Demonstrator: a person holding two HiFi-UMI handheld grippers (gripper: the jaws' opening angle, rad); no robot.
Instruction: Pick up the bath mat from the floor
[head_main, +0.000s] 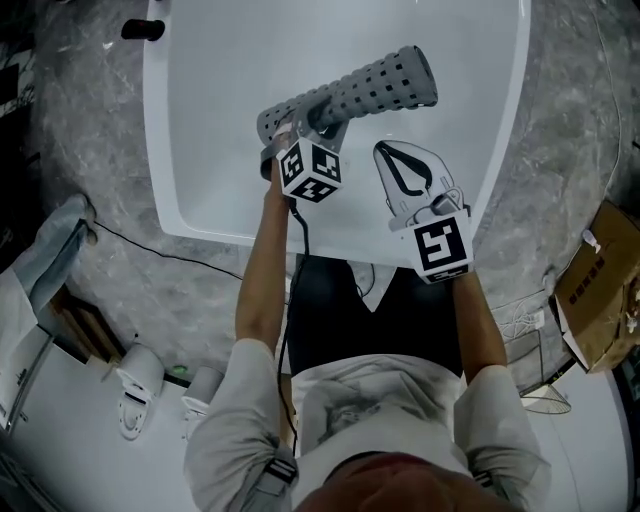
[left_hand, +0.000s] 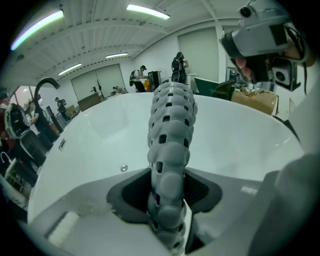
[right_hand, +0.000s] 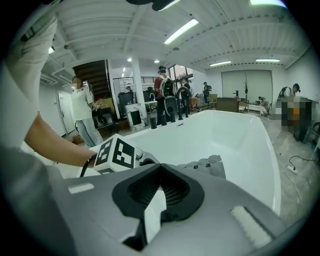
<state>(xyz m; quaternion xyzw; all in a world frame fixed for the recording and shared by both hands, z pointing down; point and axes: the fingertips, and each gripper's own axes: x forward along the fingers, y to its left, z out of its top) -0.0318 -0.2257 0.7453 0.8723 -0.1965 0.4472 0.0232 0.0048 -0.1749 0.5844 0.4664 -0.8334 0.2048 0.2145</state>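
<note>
Over the tub, head view: my left gripper (head_main: 305, 122) holds the rolled grey bath mat (head_main: 370, 88) up above the white tub (head_main: 200, 120). My right gripper (head_main: 388, 152) is just beside it.
Left gripper view: the two fingers pinch the mat from both sides. The roll sticks out ahead of them.
Right gripper view: the finger tips are pressed together with nothing between them. I see the mat's end over the tub.

Bright, even light comes from long ceiling lamps (right_hand: 181, 31). The white bathtub (head_main: 220, 60) glares softly, with faint shadows. The 2 gripper views bulge and darken at their corners; nearest parts blur.
</note>
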